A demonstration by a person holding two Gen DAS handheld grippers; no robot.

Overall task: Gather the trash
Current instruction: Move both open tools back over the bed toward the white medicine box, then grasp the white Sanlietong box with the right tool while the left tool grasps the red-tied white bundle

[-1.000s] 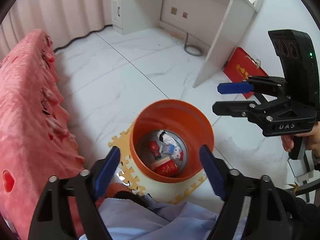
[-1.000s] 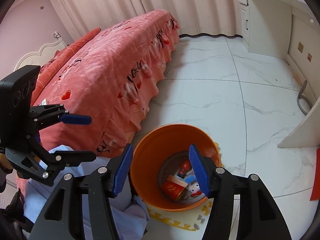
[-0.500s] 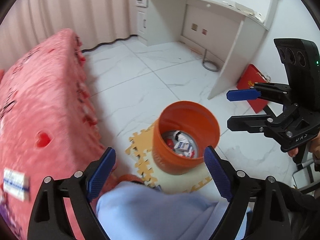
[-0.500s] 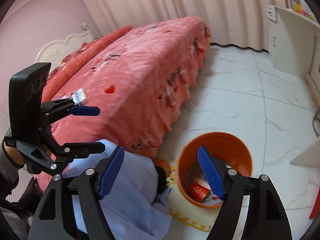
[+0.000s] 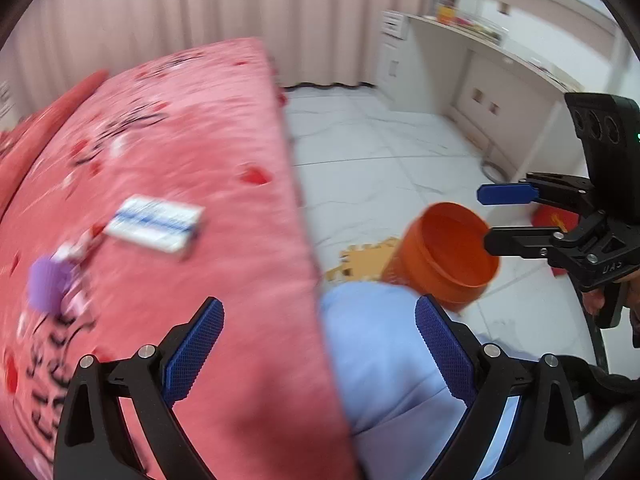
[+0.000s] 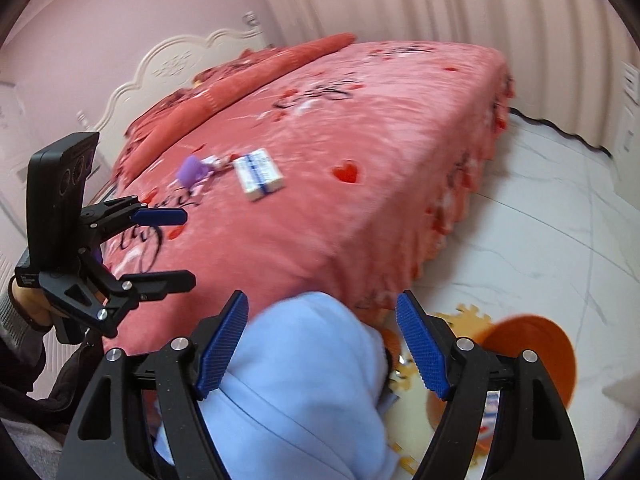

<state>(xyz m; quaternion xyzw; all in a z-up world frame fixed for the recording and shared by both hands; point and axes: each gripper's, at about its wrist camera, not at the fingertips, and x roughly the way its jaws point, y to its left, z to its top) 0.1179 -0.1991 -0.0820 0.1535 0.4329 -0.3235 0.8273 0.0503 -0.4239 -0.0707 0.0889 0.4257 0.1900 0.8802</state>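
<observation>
1. The left gripper (image 5: 318, 346) has its fingers (image 5: 194, 346) spread wide, holding nothing, above the bed edge and a light-blue knee (image 5: 384, 344).
2. The right gripper (image 6: 322, 346) is likewise wide open and empty over that knee.
3. The orange bin (image 5: 444, 252) stands on the floor beside the bed.
4. On the pink bedspread (image 6: 360, 128), a white-and-blue box (image 6: 258, 174) lies near a purple object (image 6: 192, 170).
5. Only the left view shows the desk (image 5: 480, 48); only the right shows the headboard (image 6: 172, 60).
</observation>
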